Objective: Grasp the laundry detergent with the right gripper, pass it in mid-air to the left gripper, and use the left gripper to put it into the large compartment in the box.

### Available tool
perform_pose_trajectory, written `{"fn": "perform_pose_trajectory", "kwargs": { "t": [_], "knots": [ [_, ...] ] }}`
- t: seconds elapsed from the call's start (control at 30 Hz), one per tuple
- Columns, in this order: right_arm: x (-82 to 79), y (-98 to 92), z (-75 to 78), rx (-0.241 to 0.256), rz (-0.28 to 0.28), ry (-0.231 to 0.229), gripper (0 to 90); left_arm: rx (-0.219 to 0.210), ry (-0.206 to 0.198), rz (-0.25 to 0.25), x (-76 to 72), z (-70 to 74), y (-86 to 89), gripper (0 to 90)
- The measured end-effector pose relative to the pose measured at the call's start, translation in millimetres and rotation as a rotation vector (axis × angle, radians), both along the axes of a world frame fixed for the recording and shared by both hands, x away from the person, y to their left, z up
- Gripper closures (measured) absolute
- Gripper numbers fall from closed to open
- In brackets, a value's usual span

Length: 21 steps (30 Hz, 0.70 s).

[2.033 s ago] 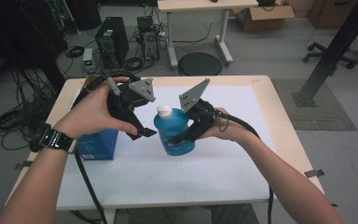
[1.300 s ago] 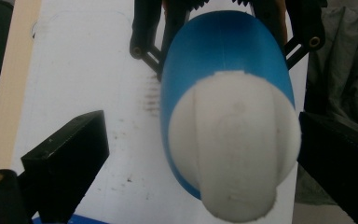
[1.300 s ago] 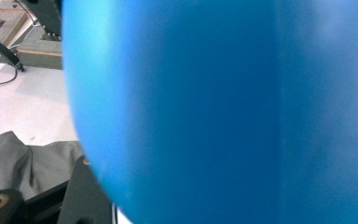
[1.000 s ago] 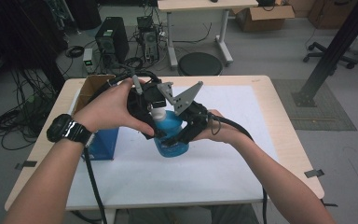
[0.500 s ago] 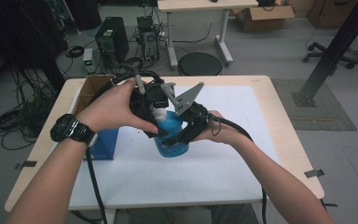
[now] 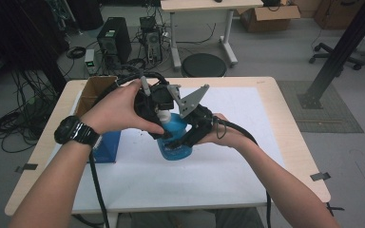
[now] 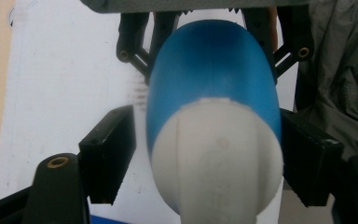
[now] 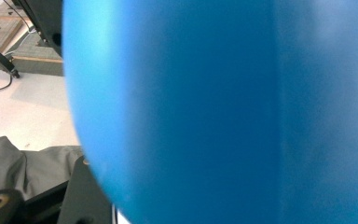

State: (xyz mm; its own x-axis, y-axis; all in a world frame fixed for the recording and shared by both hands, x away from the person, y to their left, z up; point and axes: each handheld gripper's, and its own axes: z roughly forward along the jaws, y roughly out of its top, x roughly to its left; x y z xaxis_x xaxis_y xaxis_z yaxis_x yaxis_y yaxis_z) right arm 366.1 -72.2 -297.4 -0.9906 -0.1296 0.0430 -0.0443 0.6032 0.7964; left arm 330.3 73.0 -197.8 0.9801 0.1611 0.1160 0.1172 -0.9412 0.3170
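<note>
A blue bottle point(image 6: 176, 140) with a white cap point(image 6: 162, 115) stands upright on the white sheet point(image 6: 247, 142) at the table's middle. My right gripper point(image 6: 179, 142) comes in from the right and is shut on the bottle's body, which looms close in the right gripper view as the blue bottle point(image 8: 214, 112). My left gripper point(image 6: 163, 118) hangs over the top, pointing down. In the left gripper view the cap point(image 7: 216, 163) sits between the left gripper's point(image 7: 207, 163) fingers. The right pad touches it, and a thin gap shows at the left pad point(image 7: 109, 163).
An open cardboard box point(image 6: 95, 92) with a blue front point(image 6: 108, 142) stands at the table's left, just behind my left forearm. Cables trail from both grippers across the sheet. Bare wood point(image 6: 290, 123) borders the sheet on the right.
Two seconds ago the left gripper was left of the bottle. It has moved right and settled over the cap. Since half a second ago almost nothing has shifted.
</note>
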Motion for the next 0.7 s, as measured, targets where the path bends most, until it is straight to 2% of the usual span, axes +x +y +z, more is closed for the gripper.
{"fn": "perform_pose_trajectory", "kwargs": {
  "t": [0.47, 0.7],
  "knots": [
    [0.4, 0.2, -1.5, 0.005, -0.004, 0.002, 42.8, 0.02, 0.02, -0.002, 1.0, -2.4, -1.7, 37.0],
    [1.1, -0.8, -1.5, 0.005, -0.009, 0.004, 42.8, 0.022, 0.017, 0.002, 1.2, -2.1, -2.8, 37.6]
  ]
}}
